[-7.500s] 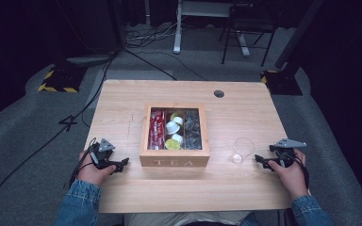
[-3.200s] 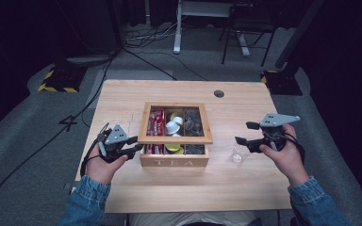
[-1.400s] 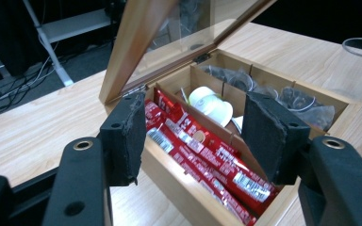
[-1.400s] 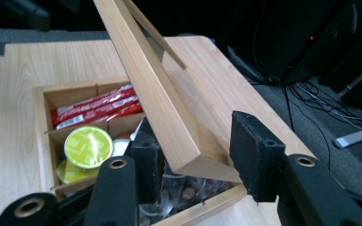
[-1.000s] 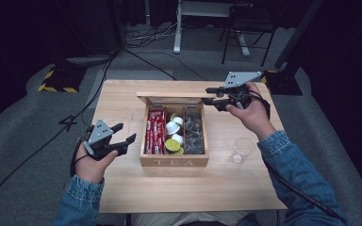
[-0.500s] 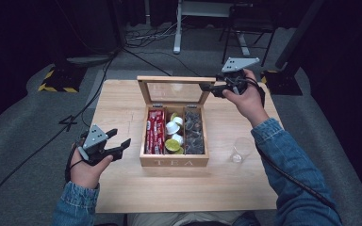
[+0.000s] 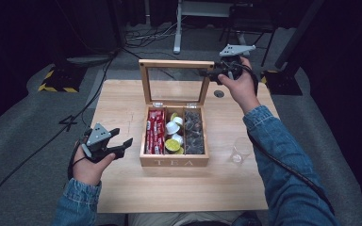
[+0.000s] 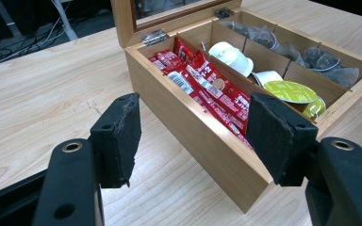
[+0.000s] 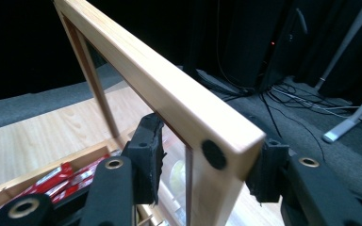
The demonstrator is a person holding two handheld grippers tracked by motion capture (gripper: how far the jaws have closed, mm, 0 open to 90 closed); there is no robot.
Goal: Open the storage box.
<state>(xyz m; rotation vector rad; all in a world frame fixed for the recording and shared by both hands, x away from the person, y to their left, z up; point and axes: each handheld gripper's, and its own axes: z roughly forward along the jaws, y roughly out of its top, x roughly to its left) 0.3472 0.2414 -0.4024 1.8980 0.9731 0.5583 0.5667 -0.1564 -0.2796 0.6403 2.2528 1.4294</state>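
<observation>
my right gripper (image 7: 206, 74) pinches the free corner of the glass-paned wooden lid (image 9: 169, 101) between its jaws, so the lid stands upright on its hinges. light wooden tea box (image 7: 173, 160) sits open below it. left gripper (image 7: 124, 145) waits beside the box, jaws apart, empty, ready for red sachets (image 8: 202, 80).

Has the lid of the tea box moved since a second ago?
Yes. The lid has swung up and back from nearly closed to upright on the fixed box base, with the right tongs at its top right corner.
</observation>
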